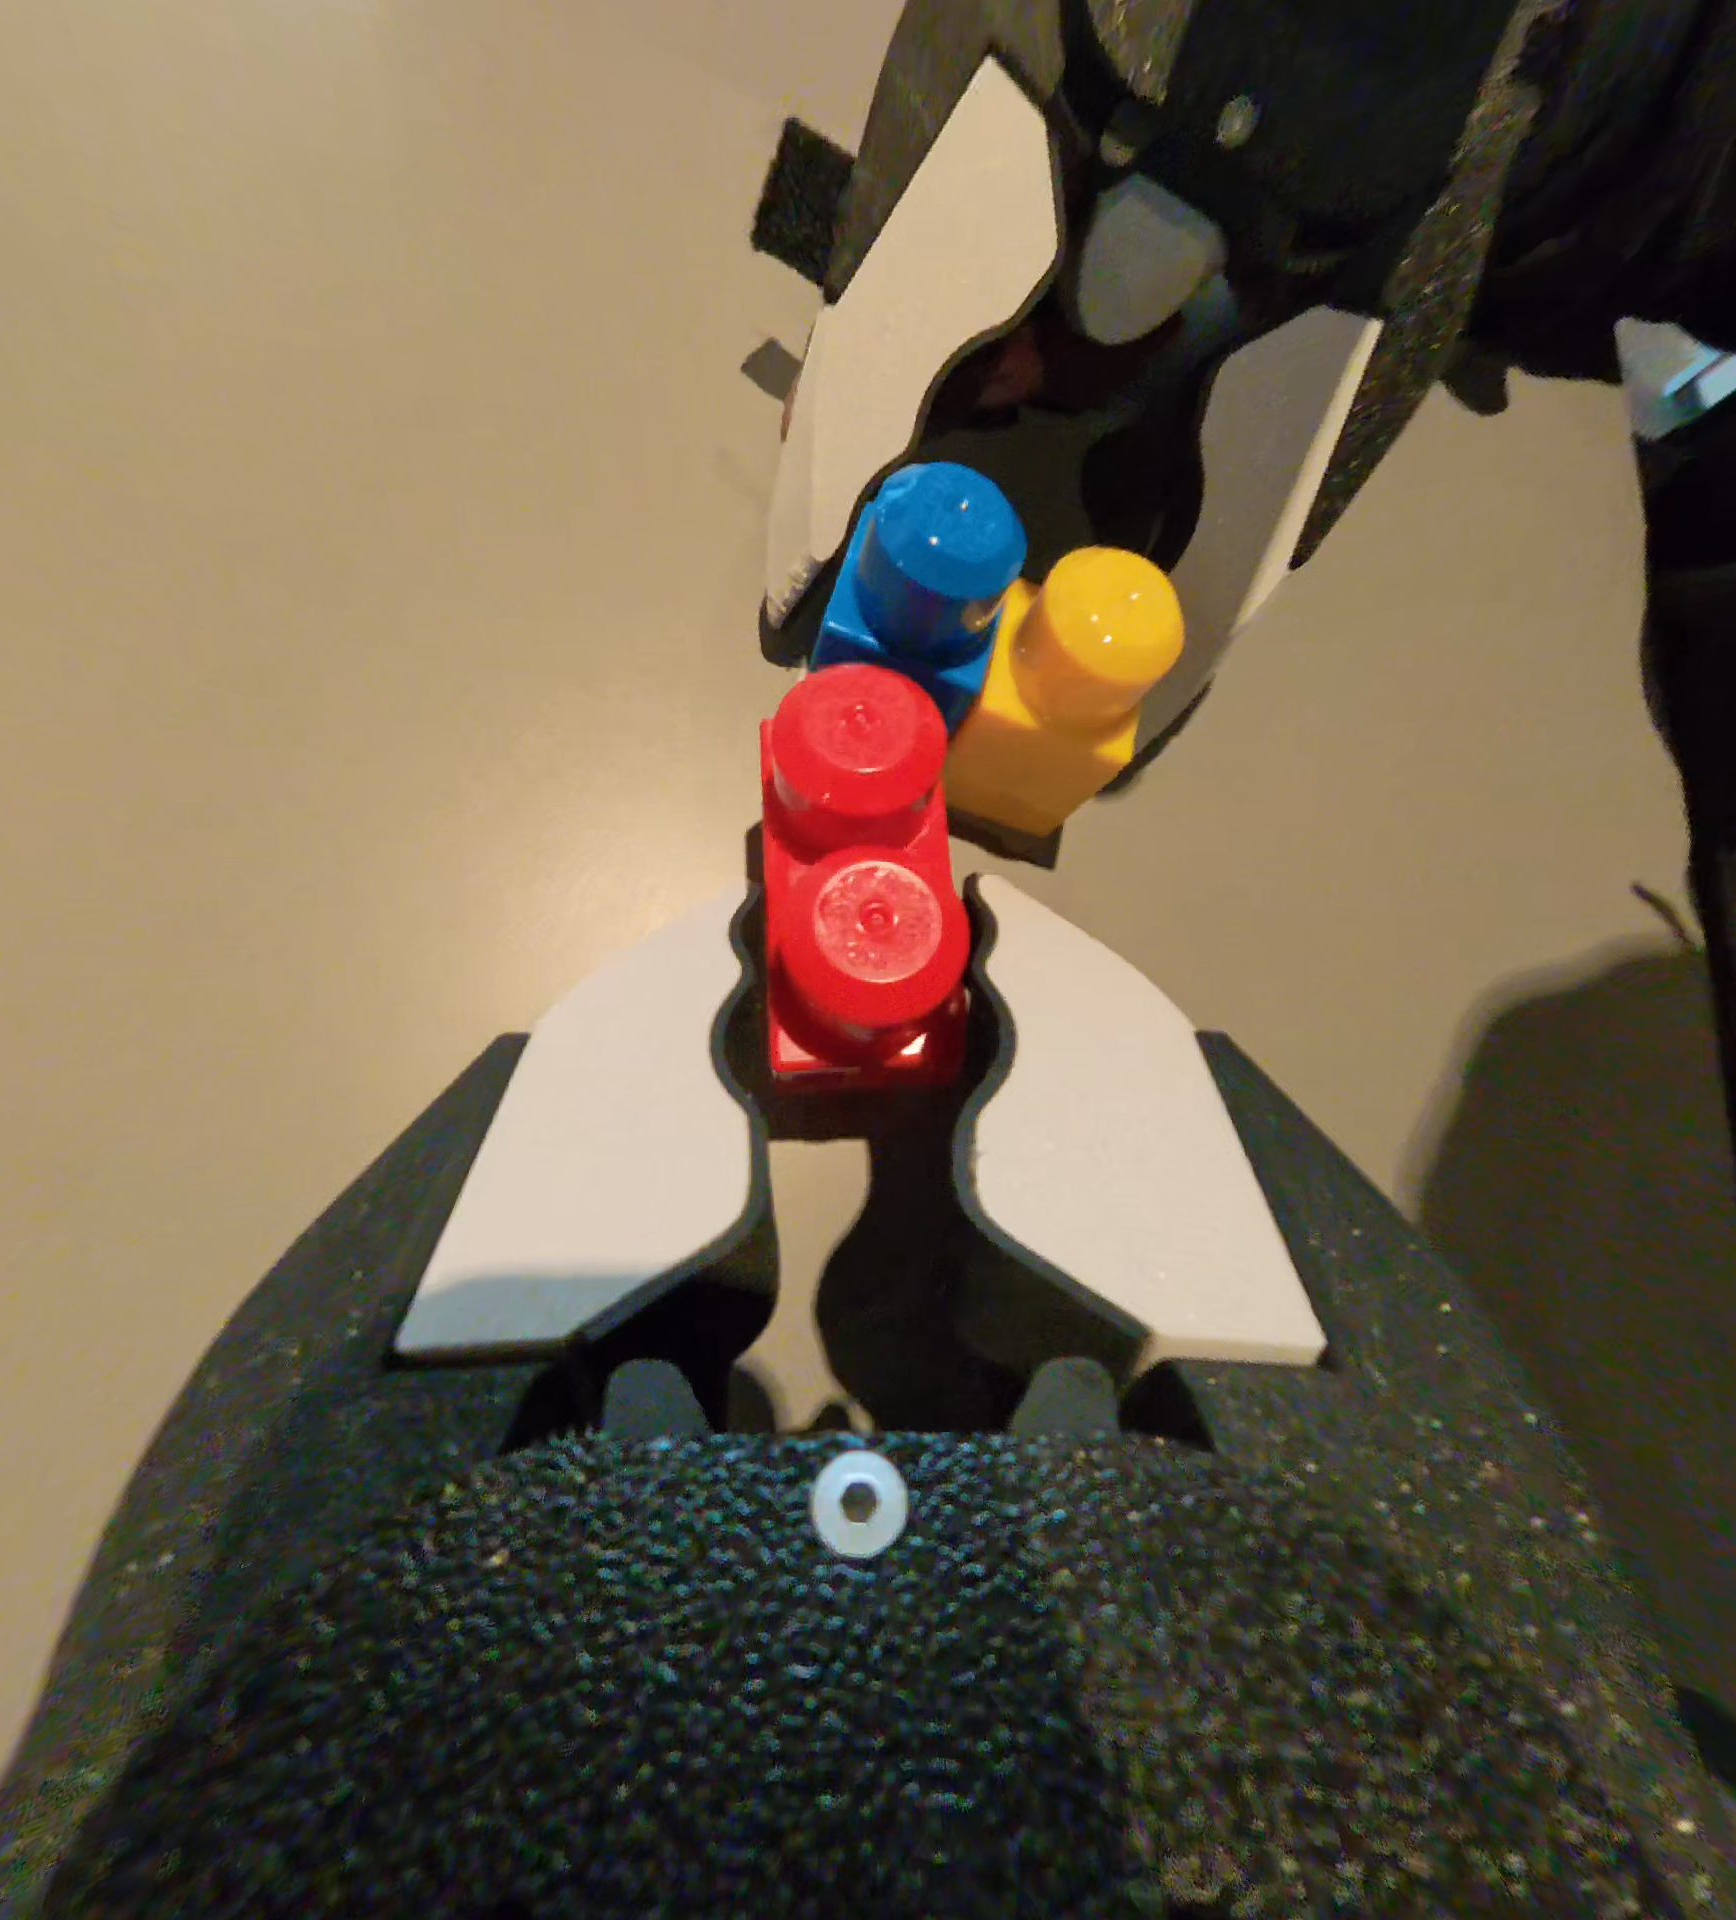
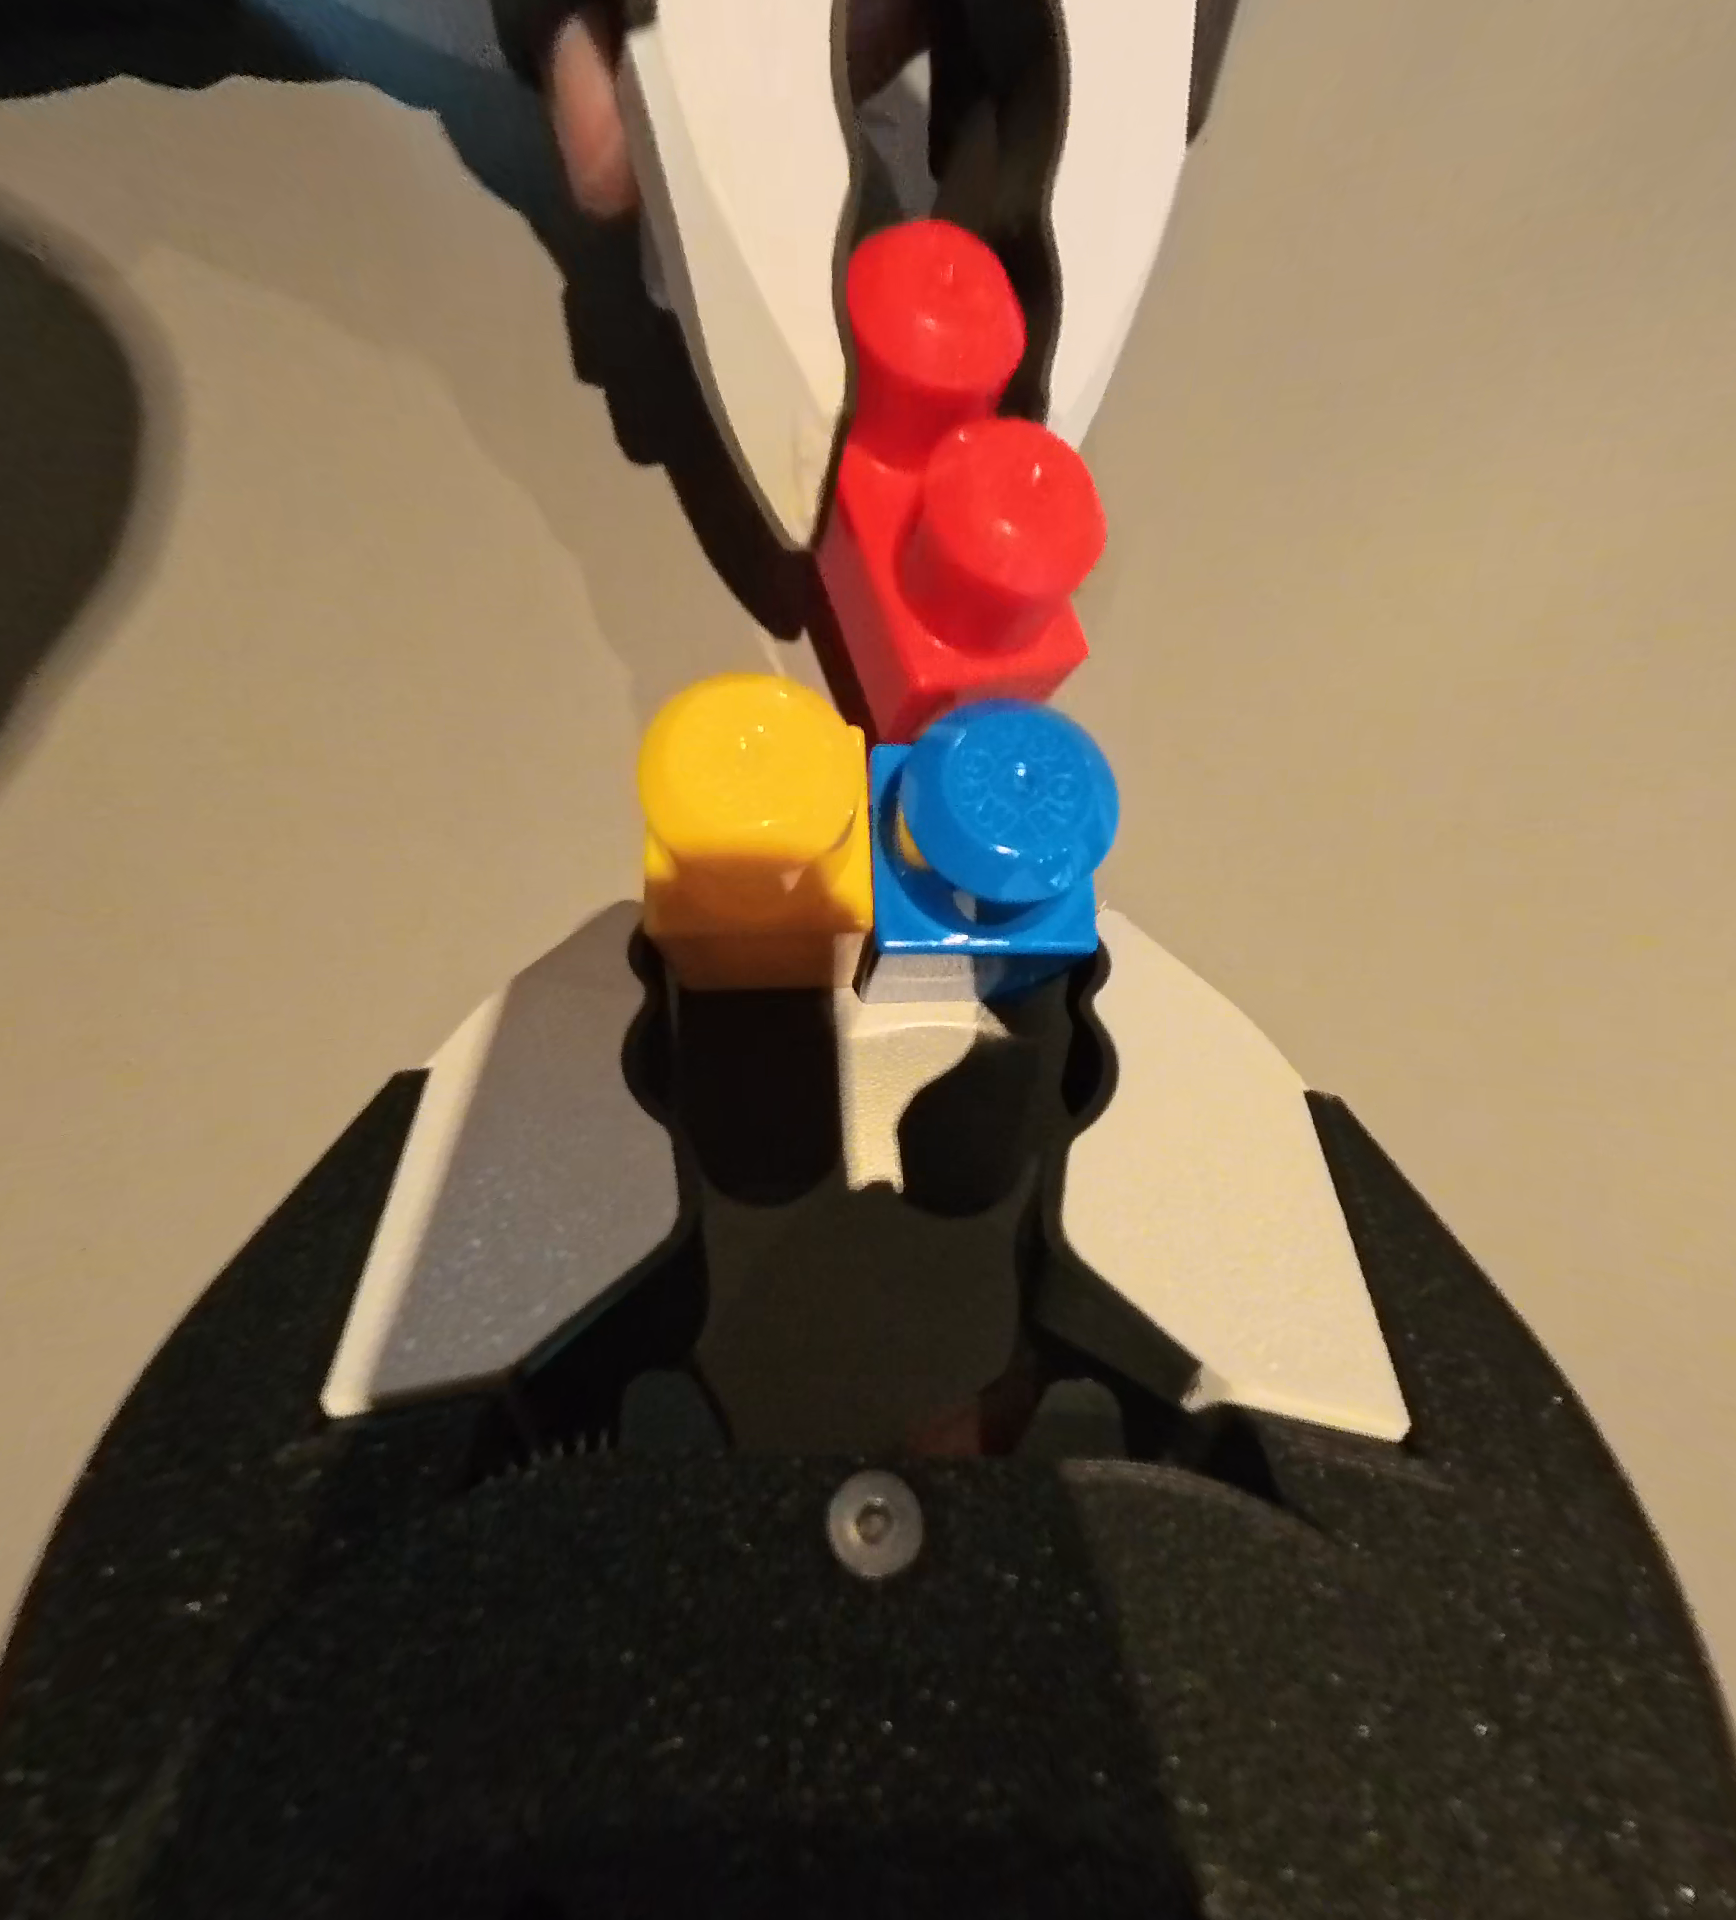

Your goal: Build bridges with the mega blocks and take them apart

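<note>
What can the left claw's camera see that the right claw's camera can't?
Only the left wrist view shows the dark strip on the table and the right claw's black body. Only the right wrist view shows a fingertip on the left claw's handle and the stamped top of the blue block. Both show the left claw holding the red block, and the right claw holding the blue and yellow block side by side.
</note>
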